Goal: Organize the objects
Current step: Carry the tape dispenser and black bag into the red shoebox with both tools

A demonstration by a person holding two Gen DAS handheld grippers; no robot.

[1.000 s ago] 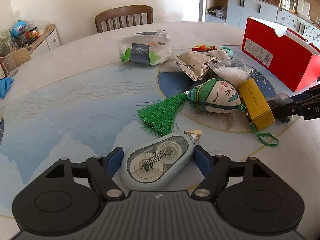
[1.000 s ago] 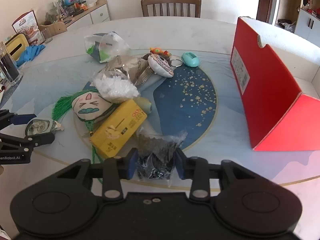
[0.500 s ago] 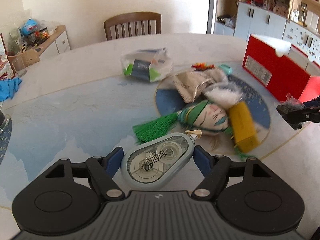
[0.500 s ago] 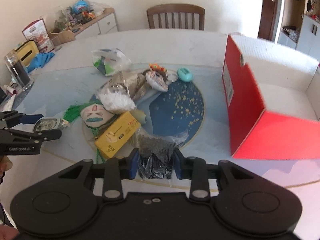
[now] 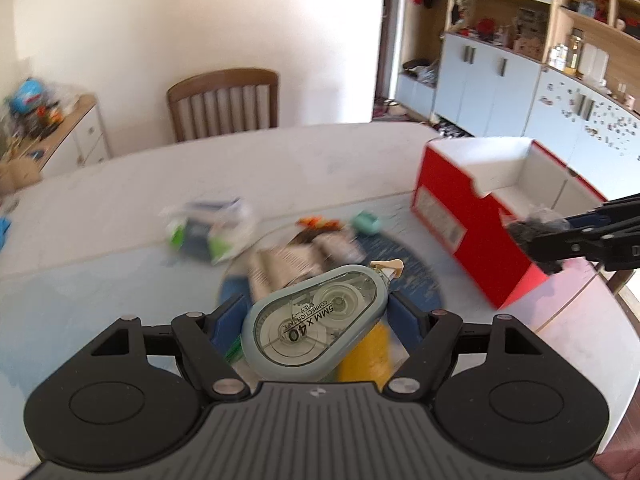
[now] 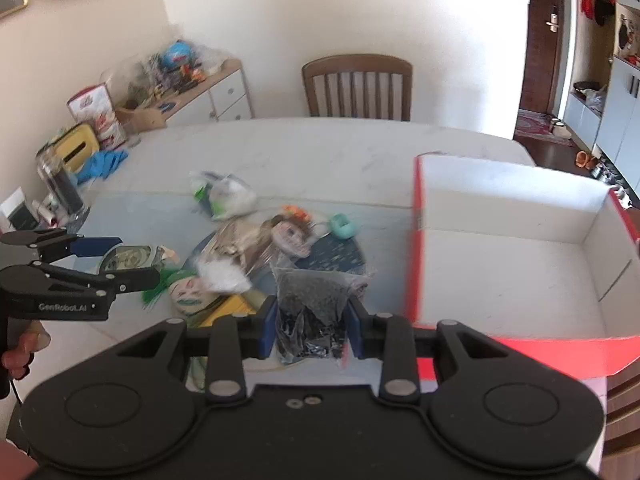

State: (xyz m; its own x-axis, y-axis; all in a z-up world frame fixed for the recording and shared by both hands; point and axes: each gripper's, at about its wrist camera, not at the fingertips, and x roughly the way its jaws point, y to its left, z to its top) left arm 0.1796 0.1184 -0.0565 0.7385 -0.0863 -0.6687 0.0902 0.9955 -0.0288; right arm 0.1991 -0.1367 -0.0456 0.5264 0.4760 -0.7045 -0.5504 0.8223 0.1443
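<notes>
Left gripper (image 5: 316, 312) is clamped on a correction tape dispenser (image 5: 316, 322), right gripper (image 6: 311, 320) on a bag of dark bits (image 6: 314, 304), red box (image 6: 520, 248) at frame right.

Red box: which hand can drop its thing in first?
Probably the right. The right gripper, shut on the dark bag, is right beside the red box, whose open white inside fills its view. The left gripper, holding the correction tape, sits farther off.

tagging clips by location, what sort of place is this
Most likely a home dining room: a wooden dining chair at a big round table, a cluttered sideboard, and wall cabinets.
</notes>
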